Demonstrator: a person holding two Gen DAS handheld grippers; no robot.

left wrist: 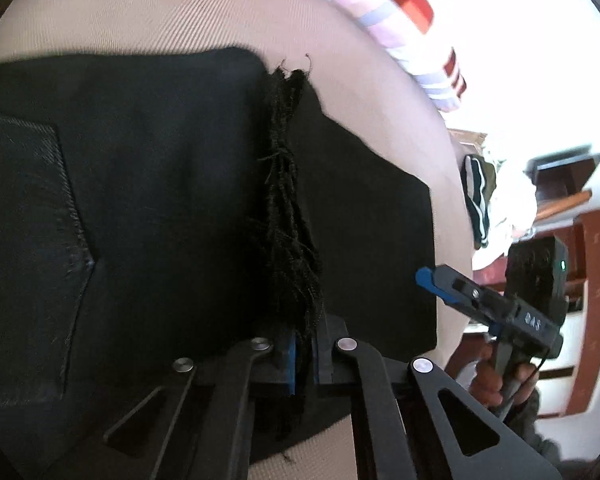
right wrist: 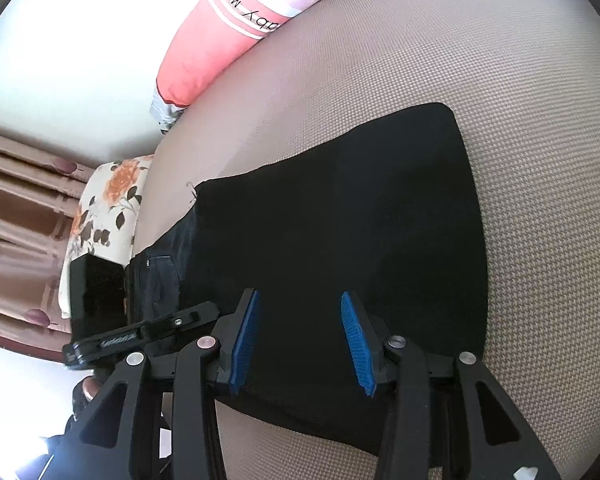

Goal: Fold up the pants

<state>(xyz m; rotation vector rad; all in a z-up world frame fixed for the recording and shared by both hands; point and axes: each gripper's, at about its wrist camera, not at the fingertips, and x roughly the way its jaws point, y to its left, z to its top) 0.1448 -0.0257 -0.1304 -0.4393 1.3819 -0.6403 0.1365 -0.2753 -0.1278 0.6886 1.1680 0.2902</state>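
Black pants lie flat on a beige woven bed surface. A back pocket shows at the left of the left wrist view. My left gripper is shut on the frayed hem of a leg, and the threads bunch up between its blue pads. In the right wrist view the pants spread out ahead. My right gripper stands open low over the dark cloth, which lies flat between the blue pads. The right gripper also shows beside the pants' right edge, held by a hand.
A pink striped pillow lies at the far side of the bed. A floral cushion and a brown curtain are to the left. Folded clothes lie past the bed's right edge, near wooden furniture.
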